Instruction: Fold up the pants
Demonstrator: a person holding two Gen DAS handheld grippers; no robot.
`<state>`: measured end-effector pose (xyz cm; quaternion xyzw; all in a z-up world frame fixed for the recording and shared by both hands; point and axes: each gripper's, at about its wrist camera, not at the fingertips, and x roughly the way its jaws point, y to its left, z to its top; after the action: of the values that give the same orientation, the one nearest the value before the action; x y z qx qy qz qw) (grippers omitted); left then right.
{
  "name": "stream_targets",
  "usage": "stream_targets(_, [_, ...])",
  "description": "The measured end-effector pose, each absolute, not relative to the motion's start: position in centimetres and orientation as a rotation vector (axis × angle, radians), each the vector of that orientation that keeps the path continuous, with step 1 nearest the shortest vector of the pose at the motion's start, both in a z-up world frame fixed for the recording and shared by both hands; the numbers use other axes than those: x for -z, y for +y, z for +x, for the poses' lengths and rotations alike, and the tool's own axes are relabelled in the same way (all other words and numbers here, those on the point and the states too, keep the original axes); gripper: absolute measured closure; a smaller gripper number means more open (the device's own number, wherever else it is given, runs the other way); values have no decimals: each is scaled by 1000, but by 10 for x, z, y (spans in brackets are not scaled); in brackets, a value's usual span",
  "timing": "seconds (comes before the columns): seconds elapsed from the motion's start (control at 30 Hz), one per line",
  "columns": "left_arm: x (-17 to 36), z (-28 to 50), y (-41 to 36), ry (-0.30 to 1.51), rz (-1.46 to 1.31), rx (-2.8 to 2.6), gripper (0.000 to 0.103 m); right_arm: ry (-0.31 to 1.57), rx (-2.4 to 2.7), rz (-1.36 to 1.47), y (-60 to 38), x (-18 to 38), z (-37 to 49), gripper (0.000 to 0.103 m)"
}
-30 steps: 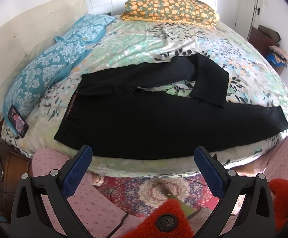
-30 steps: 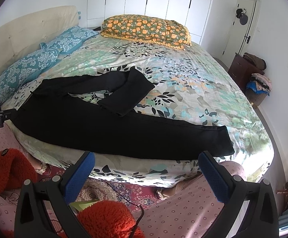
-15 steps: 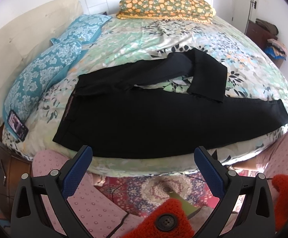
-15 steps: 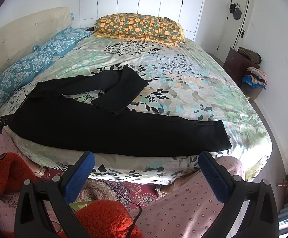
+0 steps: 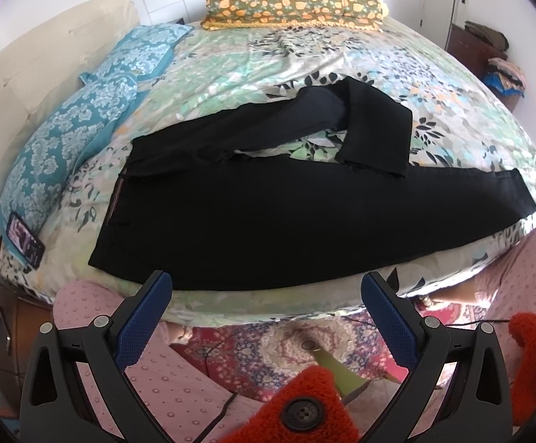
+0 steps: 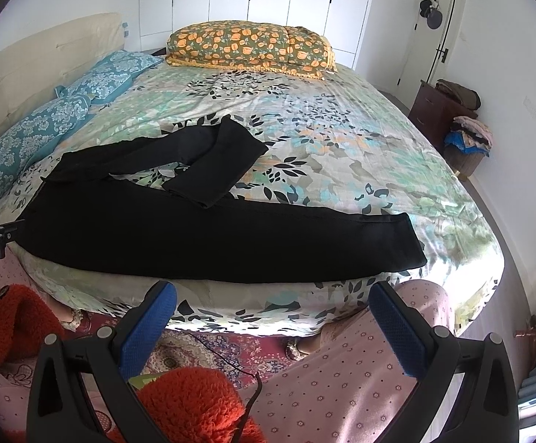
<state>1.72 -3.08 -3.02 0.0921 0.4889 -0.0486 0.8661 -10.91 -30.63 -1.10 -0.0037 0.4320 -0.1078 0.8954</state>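
Note:
Black pants (image 5: 286, 217) lie flat along the near edge of the bed (image 5: 268, 70), waistband at the left, one leg stretched to the right. The other leg is bent back on itself farther in. They also show in the right wrist view (image 6: 212, 232). My left gripper (image 5: 268, 295) is open and empty, just short of the bed edge near the waist end. My right gripper (image 6: 271, 302) is open and empty, below the bed edge near the straight leg's hem (image 6: 412, 240).
Two blue pillows (image 5: 65, 140) lie at the left by the headboard, with a phone (image 5: 24, 240) at the corner. A yellow flowered pillow (image 6: 249, 48) lies at the far side. A dresser with clothes (image 6: 460, 122) stands at the right. A patterned rug (image 5: 286, 339) lies below.
Both grippers have moved slightly closer to the bed, so the pants look larger. The pants have not moved. Both grippers stay open.

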Motion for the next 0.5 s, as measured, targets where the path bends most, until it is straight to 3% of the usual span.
stream_targets(0.5, [35,15,-51,1029,254,179,1,904,243,-4,-309,13,-111,0])
